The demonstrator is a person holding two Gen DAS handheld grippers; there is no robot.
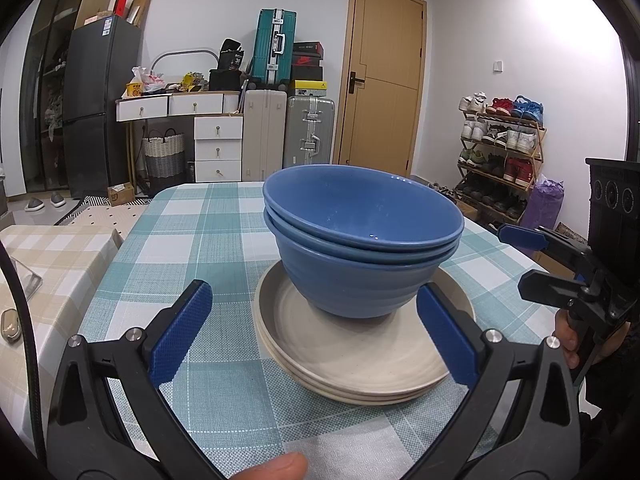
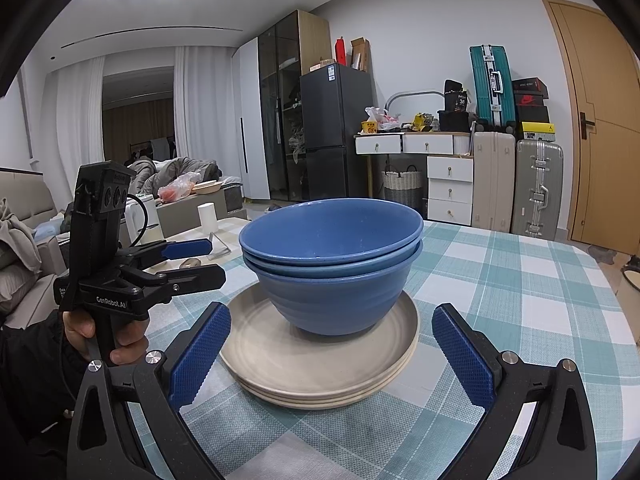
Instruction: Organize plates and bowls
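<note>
**Both grippers spread before the finished stack**

My left gripper (image 1: 314,328) fills the lower part of the left wrist view, jaws spread wide, holding nothing. The right pad (image 1: 446,336) overlaps the near right rim of the plates (image 1: 352,364) in the picture; whether it touches them I cannot tell. The left pad hangs over bare tablecloth (image 1: 192,248), apart from the stack.

My right gripper (image 2: 332,354) sits likewise low in the right wrist view, jaws wide apart and empty. The plates (image 2: 304,364) lie between its pads, the left pad (image 2: 200,352) just beside the near rim.

The stack stands dead ahead of both tools, centre frame in each view. Beige plates lie flat on the checked cloth; the nested blue bowls (image 1: 360,248) stand upright on the top plate, slightly toward its far side. The bowls (image 2: 332,264) look level. Being round, the stack has no long axis; only its vertical axis matters.

Each tool appears in the other's view: the right one at the right edge of the left view (image 1: 560,264), the left one at the left edge of the right view (image 2: 180,264), both beside the stack and clear of it. Neither is plainly nearer.

I judge the stacking done; any coming move would be a withdrawal, or a two-sided lift at the plate rims.
</note>
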